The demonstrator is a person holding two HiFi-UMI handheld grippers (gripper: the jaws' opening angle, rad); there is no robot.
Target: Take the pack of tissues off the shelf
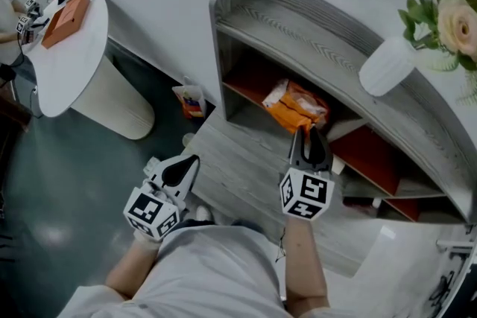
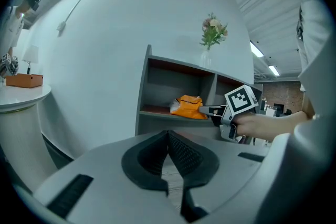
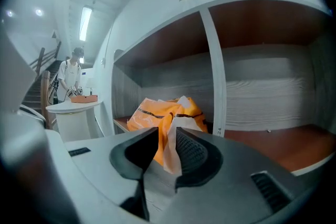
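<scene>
The orange and white pack of tissues (image 1: pixel 298 106) lies in the left compartment of the grey shelf (image 1: pixel 298 33), on its red-brown board. My right gripper (image 1: pixel 309 132) reaches into that compartment. In the right gripper view the pack (image 3: pixel 163 113) fills the middle, and its white end flap is pinched between the jaws of the right gripper (image 3: pixel 167 136). My left gripper (image 1: pixel 190 160) hangs low in front of the shelf, shut and empty. The left gripper view shows the left gripper (image 2: pixel 168 136), and beyond it the pack (image 2: pixel 190 106) with the right gripper (image 2: pixel 212 110) at its side.
A white vase (image 1: pixel 387 65) with flowers stands on the shelf top. At the left is a round white table (image 1: pixel 71 48) bearing a brown box (image 1: pixel 65 18). A small carton (image 1: pixel 191 100) sits on the floor beside the shelf. A person (image 3: pixel 69 78) stands far off by the table.
</scene>
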